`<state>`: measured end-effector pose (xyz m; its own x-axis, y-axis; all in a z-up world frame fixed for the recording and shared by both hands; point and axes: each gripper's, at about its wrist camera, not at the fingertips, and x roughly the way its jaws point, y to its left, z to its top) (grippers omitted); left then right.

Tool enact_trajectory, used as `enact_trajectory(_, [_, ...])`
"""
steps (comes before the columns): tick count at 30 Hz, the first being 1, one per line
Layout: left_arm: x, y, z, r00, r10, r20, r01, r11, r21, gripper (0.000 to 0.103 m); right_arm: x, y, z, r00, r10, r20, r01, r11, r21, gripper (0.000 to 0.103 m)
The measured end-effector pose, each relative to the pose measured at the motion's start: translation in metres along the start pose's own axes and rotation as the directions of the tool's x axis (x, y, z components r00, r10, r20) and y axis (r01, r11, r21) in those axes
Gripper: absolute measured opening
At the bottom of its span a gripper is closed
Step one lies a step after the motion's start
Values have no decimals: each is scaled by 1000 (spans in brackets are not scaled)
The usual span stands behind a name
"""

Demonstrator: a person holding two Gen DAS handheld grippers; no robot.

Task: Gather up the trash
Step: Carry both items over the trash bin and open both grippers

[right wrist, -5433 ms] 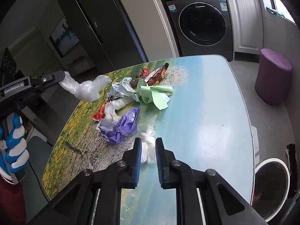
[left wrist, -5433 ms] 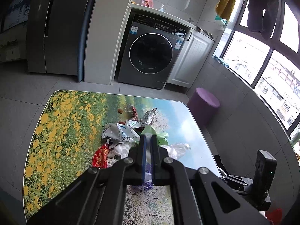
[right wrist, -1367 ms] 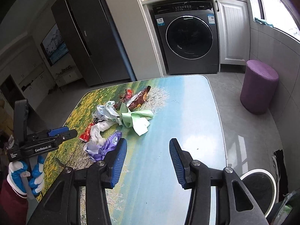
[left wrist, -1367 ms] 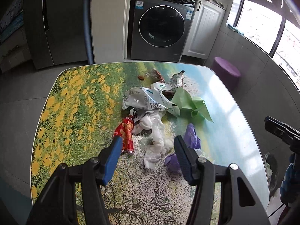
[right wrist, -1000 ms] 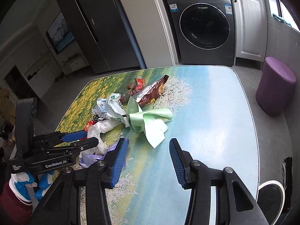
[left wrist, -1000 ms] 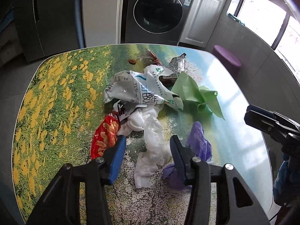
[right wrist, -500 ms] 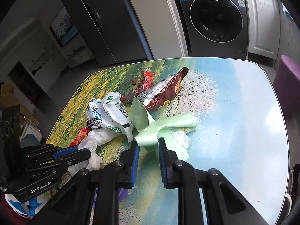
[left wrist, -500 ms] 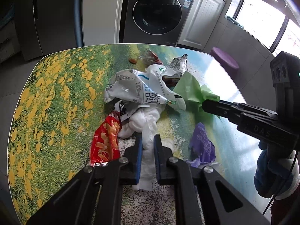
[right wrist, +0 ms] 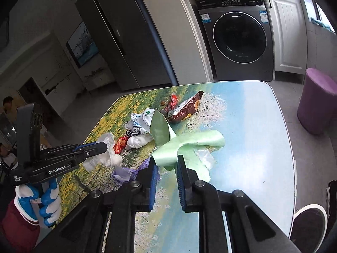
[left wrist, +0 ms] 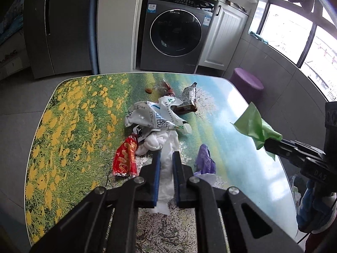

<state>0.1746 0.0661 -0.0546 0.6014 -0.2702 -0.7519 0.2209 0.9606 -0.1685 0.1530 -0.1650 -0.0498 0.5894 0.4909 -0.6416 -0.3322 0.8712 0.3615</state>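
Both tongs are clenched on trash. The left gripper (left wrist: 166, 164) grasps a white tissue wad (left wrist: 166, 147) between its blue pads, near the front edge of the table (left wrist: 69, 109); in the right wrist view this wad seems a little lifted from the surface. The right gripper (right wrist: 165, 168) grasps a green plastic bag (right wrist: 185, 145), and in the left wrist view the bag hangs in the air at the right edge of the table, clear of the top.

So the step in hand is, I judge, the carrying away of two pieces at once. On the table there remain a white printed wrapper (left wrist: 153, 116) near the middle, a brown snack packet (left wrist: 187, 101) behind it toward the far edge, a red wrapper (left wrist: 125, 158) and a purple wrapper (left wrist: 204, 160) toward the front edge.

A round bin (right wrist: 309, 221) stands on the floor by the front right corner of the table. The next move probably calls for bringing each gripper over this bin and letting go only there, because tissue and thin bag are light and can drift aside. The tissue may also drag its neighbours.
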Motion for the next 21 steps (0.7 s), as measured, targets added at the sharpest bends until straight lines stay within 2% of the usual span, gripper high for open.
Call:
enact_trajectory(7, [-38, -23, 0, 998, 3, 68, -6, 999, 42, 10, -68, -4, -21, 997, -35, 75, 34, 999, 17, 17])
enact_trajectory(12, [-55, -48, 2, 995, -17, 95, 8, 996, 88, 10, -110, -24, -38, 989, -89, 119, 83, 995, 56, 17])
enact_trajectory(15, [-58, -71, 4, 994, -32, 105, 20, 992, 121, 10, -128, -40, -49, 982, -132, 138, 119, 988, 98, 17])
enact_trajectory(21, [-49, -139, 9, 990, -119, 77, 100, 971, 219, 10, -159, -85, -78, 966, -221, 136, 190, 959, 211, 17])
